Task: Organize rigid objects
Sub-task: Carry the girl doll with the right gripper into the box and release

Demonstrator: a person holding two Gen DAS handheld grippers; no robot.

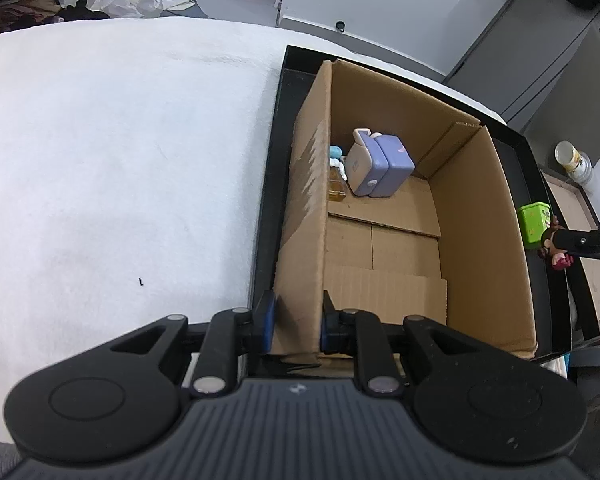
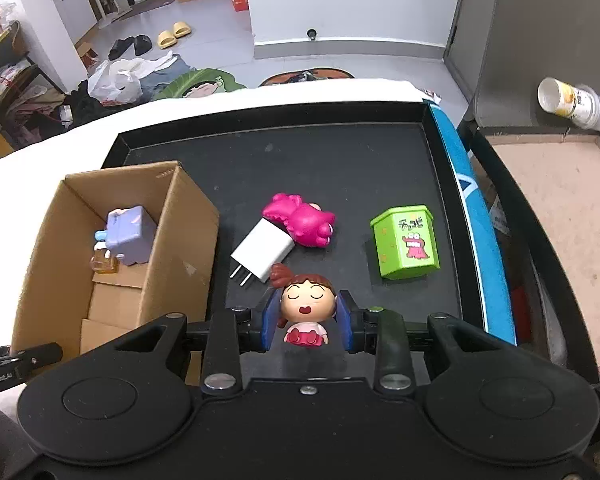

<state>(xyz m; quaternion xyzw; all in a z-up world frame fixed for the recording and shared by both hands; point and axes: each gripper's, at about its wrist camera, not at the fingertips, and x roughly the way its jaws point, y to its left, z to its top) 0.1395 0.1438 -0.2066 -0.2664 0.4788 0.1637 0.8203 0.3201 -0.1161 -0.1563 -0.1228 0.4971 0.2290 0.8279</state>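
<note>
Your right gripper (image 2: pixel 306 320) pinches a small brown-haired doll figurine in a pink dress (image 2: pixel 305 304) near the front edge of the black tray (image 2: pixel 300 152), while your left gripper (image 1: pixel 298 326) clamps the near wall of the open brown cardboard box (image 1: pixel 476 240) at the tray's left side. Inside the box, against its far wall, lie a lilac plastic toy case (image 1: pixel 380 166) and a small amber bottle (image 1: pixel 337 188). Left on the tray are a white plug-in charger (image 2: pixel 262 256), touching a magenta plastic toy (image 2: pixel 300 220), and a green printed container (image 2: pixel 406 242) toward the right edge. The sorting looks under halfway done.
</note>
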